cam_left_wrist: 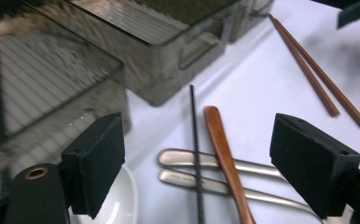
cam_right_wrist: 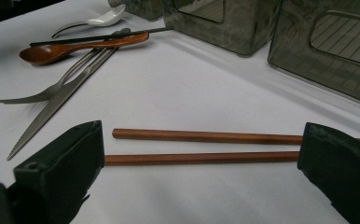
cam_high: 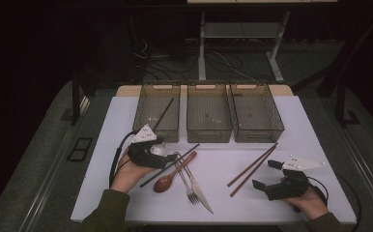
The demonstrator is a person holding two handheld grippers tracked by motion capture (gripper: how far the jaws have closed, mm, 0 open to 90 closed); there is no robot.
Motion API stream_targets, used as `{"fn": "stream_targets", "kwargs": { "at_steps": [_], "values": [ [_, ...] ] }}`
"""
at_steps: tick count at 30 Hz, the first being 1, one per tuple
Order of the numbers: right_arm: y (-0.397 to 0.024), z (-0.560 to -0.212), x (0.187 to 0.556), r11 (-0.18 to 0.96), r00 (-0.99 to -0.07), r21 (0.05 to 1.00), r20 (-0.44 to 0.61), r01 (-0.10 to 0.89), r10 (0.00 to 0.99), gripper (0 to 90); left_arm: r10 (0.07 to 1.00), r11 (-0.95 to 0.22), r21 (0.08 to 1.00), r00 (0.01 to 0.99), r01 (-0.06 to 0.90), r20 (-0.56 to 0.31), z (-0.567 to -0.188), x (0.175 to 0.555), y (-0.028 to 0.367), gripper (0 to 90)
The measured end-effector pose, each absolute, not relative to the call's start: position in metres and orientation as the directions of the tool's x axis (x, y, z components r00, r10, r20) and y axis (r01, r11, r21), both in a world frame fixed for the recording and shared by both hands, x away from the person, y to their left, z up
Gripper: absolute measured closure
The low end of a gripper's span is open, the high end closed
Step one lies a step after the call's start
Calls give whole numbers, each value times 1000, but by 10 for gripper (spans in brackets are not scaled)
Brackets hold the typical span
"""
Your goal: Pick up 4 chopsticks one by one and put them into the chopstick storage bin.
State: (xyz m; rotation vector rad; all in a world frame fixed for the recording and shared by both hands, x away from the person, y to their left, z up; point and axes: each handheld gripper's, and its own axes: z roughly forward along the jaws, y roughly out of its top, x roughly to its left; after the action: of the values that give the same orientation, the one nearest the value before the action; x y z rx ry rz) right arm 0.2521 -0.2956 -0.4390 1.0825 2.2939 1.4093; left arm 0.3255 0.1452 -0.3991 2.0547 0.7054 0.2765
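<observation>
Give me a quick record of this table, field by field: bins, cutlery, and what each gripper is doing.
Bins: three clear bins in a row at the table's far side
Left bin: one black chopstick leaning inside
Cutlery pile: black chopstick, wooden spoon, fork, knife, crossing one another
White spoon: by the left gripper's jaw
Brown chopsticks: pair lying side by side
Left gripper: open above the cutlery pile, holding nothing
Right gripper: open, jaws either side of the brown chopsticks, not gripping
</observation>
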Motion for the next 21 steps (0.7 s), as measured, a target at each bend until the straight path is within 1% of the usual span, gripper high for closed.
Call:
{"fn": "stream_targets", "kwargs": {
  "at_steps": [6,13,18,21],
  "values": [
    [-294,-439,251,268,-704,848,161,458,692,8,561,-424,835,826,349,-61,-404,312,142,164],
    [-293,-438,251,265,-703,849,162,457,692,8,557,-438,823,828,361,-67,-415,297,144,184],
    [-293,-438,250,265,-704,851,160,454,692,8,555,-438,819,828,370,-77,-420,292,151,262],
    [-293,-438,251,265,-702,850,161,456,693,8,566,-432,816,820,383,-86,-422,294,155,354]
  ]
}}
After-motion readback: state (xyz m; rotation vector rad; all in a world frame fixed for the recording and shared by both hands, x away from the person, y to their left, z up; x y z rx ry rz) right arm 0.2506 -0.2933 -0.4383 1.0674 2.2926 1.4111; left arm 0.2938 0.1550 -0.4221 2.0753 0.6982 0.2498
